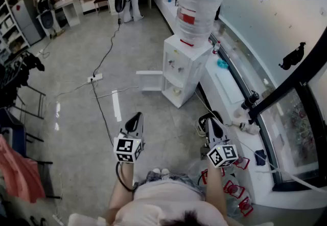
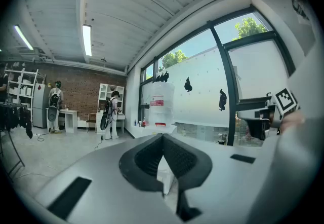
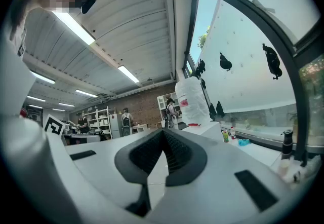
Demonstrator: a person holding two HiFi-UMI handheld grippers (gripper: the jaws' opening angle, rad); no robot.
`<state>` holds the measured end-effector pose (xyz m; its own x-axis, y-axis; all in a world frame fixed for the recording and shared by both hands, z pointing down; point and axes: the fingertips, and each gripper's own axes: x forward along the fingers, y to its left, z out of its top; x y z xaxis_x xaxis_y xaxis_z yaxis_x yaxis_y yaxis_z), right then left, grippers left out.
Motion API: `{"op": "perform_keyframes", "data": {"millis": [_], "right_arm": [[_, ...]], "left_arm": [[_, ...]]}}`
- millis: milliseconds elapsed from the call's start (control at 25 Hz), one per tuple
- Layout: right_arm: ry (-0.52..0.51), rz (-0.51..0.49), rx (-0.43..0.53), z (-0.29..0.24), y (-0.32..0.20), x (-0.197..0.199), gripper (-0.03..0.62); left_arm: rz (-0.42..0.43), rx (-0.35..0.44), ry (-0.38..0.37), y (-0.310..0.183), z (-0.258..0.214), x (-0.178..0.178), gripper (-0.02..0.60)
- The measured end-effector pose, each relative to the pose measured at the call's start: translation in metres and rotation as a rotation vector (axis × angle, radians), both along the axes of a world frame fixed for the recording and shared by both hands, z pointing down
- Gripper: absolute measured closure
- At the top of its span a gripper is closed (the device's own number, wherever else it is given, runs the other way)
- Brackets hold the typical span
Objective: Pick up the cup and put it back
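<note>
Grey smooth floor [image 1: 76, 117] open ahead; boxy white water dispenser [image 1: 180, 69] beside long worktop [image 1: 227, 87] edge, right. left gripper [image 1: 136, 117] and right gripper [image 1: 210, 121] both closed, empty. Can't make out the cup.

Ahead of you: glossy grey floor [image 1: 71, 117]; white water-dispenser cabinet [image 1: 184, 69] stands on it, black cable [image 1: 108, 51] and white power strip [image 1: 95, 77] lie on it. Your right: long white tabletop [image 1: 214, 84] under window, carrying small teal object [image 1: 223, 64], small bottle [image 1: 217, 46].

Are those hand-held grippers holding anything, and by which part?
Nothing is held: the left hand-held gripper and right hand-held gripper are both shut, empty.
</note>
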<state>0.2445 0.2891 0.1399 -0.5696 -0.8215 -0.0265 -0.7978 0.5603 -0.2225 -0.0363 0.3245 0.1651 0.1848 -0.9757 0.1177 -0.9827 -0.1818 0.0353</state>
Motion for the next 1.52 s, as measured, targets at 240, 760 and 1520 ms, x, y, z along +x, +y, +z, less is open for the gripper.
{"op": "perform_keyframes", "data": {"millis": [240,760,1520], "right_arm": [[0.005,0.0,-0.008,0.003,0.001,-0.001,0.579],[0.004,0.015,-0.028,0.008,-0.001,-0.001,0.579],[-0.032,0.018,-0.041,0.012,0.001,-0.005,0.577]], "left_arm": [[-0.001,-0.003,0.001,-0.001,0.001,-0.002,0.557],[0.01,-0.015,0.001,-0.002,0.006,0.0,0.557],[0.055,0.002,0.084,-0.001,0.007,0.001,0.555]]}}
